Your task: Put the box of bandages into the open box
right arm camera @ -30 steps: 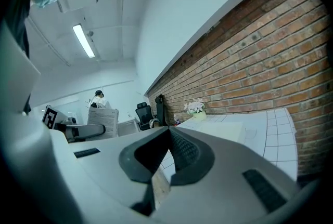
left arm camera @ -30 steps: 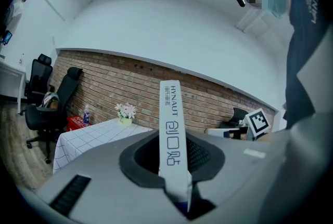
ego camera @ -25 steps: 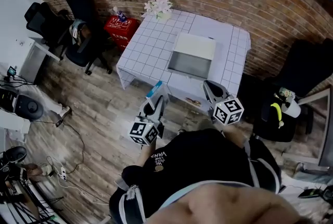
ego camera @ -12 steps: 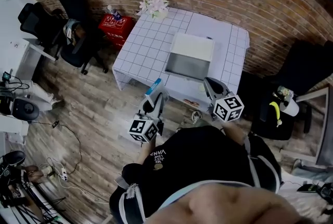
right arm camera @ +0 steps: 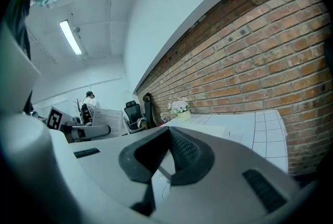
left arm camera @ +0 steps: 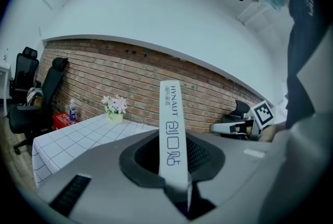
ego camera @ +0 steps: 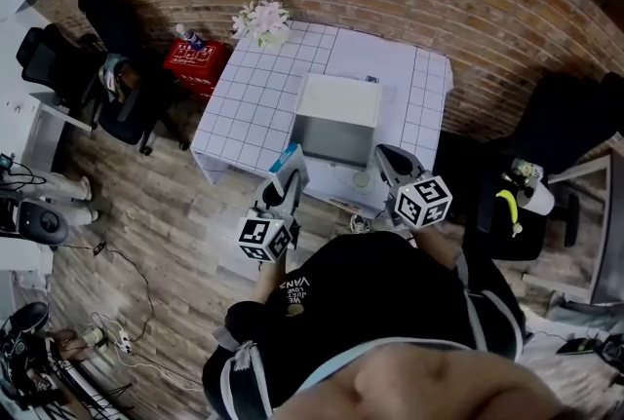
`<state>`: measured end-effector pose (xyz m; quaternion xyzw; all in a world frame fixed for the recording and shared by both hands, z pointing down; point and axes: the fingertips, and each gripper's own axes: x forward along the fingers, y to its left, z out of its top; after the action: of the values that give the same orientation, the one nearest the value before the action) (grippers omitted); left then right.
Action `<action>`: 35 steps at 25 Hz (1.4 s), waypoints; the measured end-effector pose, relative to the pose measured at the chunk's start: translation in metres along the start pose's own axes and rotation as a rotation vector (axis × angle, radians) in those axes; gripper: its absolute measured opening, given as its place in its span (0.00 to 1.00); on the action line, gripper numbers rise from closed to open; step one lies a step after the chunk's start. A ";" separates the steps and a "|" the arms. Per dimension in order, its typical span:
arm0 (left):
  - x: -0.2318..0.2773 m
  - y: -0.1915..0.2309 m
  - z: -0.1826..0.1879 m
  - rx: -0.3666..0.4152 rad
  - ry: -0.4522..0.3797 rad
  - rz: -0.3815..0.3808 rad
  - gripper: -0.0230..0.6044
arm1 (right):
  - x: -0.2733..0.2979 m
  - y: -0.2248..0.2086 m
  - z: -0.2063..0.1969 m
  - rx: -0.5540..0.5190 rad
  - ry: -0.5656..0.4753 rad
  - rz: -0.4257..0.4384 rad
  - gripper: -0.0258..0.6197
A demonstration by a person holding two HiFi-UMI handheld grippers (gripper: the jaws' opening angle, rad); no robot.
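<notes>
Head view: fingers [ego camera: 293,191] of your left gripper [ego camera: 290,178] clamp the box of bandages [ego camera: 288,158] upright at frame centre. The open box [ego camera: 337,100] lies just upper right on the bench [ego camera: 244,106]. Your right gripper [ego camera: 388,165] has its fingers together, empty.

I see my black shirt [ego camera: 361,311] with white lettering; grey left claw [ego camera: 291,176] and right claw [ego camera: 387,160] carry black-and-white square markers.
</notes>
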<state>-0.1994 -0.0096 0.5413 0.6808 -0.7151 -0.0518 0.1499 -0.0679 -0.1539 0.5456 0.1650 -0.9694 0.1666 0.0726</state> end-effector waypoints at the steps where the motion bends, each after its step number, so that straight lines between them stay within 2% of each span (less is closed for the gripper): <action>1: 0.008 -0.001 0.000 0.007 0.004 -0.007 0.16 | 0.001 -0.005 0.000 0.002 0.001 0.001 0.03; 9: 0.066 -0.009 -0.007 0.067 0.065 -0.056 0.16 | -0.002 -0.040 0.001 0.019 0.020 0.006 0.03; 18: 0.109 -0.006 -0.016 0.235 0.188 -0.181 0.16 | -0.003 -0.052 -0.015 0.031 0.067 0.005 0.03; 23: 0.119 0.002 -0.024 0.296 0.266 -0.275 0.16 | 0.002 -0.050 -0.014 0.044 0.047 -0.054 0.03; 28: 0.126 0.011 -0.033 0.373 0.355 -0.402 0.16 | 0.006 -0.045 -0.013 0.077 0.012 -0.133 0.03; 35: 0.141 0.018 -0.041 0.441 0.435 -0.552 0.16 | 0.005 -0.041 -0.016 0.107 -0.023 -0.235 0.03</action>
<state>-0.2089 -0.1426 0.6050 0.8579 -0.4513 0.2094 0.1283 -0.0573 -0.1866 0.5741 0.2830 -0.9338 0.2067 0.0716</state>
